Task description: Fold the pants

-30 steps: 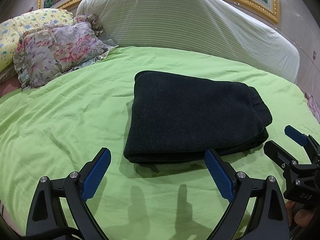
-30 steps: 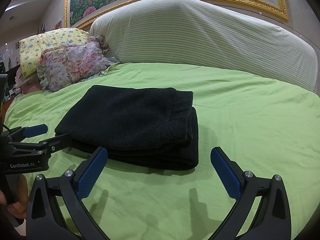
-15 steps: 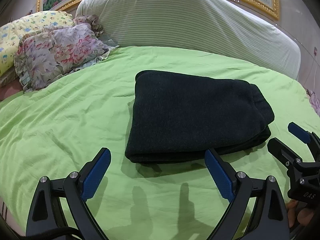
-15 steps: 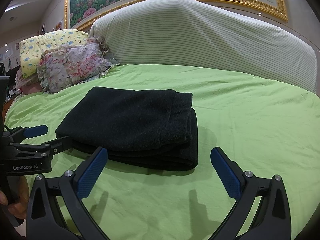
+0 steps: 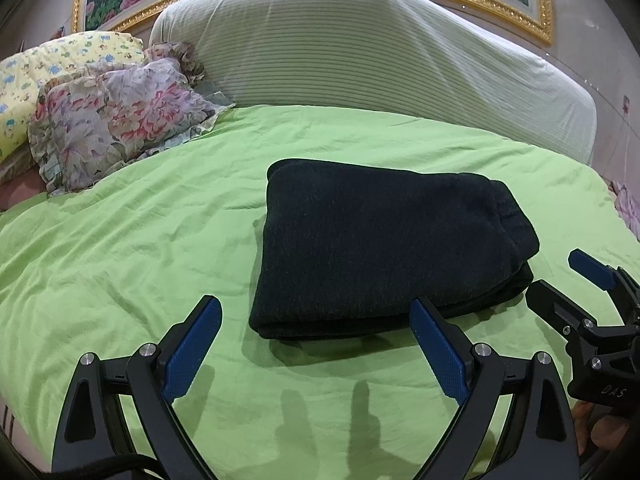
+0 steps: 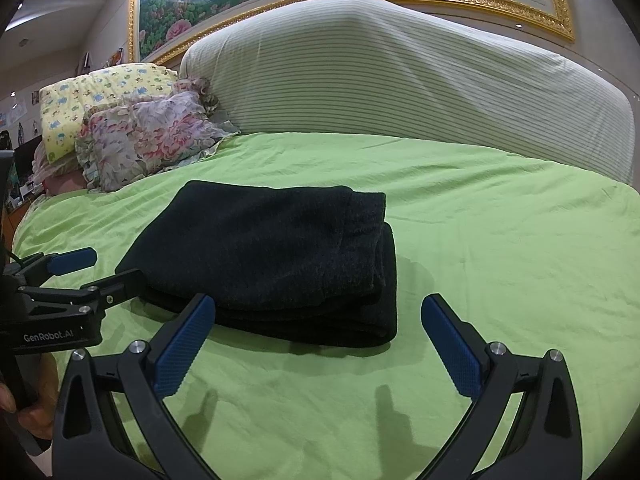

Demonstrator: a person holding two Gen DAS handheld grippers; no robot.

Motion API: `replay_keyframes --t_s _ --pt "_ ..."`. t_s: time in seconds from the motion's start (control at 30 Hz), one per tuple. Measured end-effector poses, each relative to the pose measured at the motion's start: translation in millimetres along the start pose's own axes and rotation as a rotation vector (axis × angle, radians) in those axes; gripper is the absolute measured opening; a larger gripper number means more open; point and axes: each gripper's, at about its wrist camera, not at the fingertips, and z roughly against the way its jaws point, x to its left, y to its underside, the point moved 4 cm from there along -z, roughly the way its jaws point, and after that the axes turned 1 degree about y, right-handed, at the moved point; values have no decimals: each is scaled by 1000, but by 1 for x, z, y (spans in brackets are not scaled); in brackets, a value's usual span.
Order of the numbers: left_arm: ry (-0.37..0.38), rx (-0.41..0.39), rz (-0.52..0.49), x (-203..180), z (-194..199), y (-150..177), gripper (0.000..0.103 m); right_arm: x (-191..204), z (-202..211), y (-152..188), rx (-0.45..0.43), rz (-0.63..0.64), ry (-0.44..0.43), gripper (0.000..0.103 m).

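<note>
Already folded, by the look of it: one pair of black pants (image 5: 384,248) stacked in a neat bundle mid-bed on the green sheet (image 5: 132,248). Two claws, left claw (image 5: 316,344) and right claw (image 6: 318,340), both spread wide and empty, just short of the bundle. Could snag an edge and undo the layers if nudged forward. Two pillows (image 5: 116,128) at the head.
</note>
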Motion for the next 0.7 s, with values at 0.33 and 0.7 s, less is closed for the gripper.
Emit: replay_keyframes --t_s 0.33,0.7 --pt "5 22 15 3 -5 -5 95 0 -4 -2 22 -30 -10 103" --pt "11 31 15 2 -7 -7 95 6 -2 -6 10 -28 -10 103"
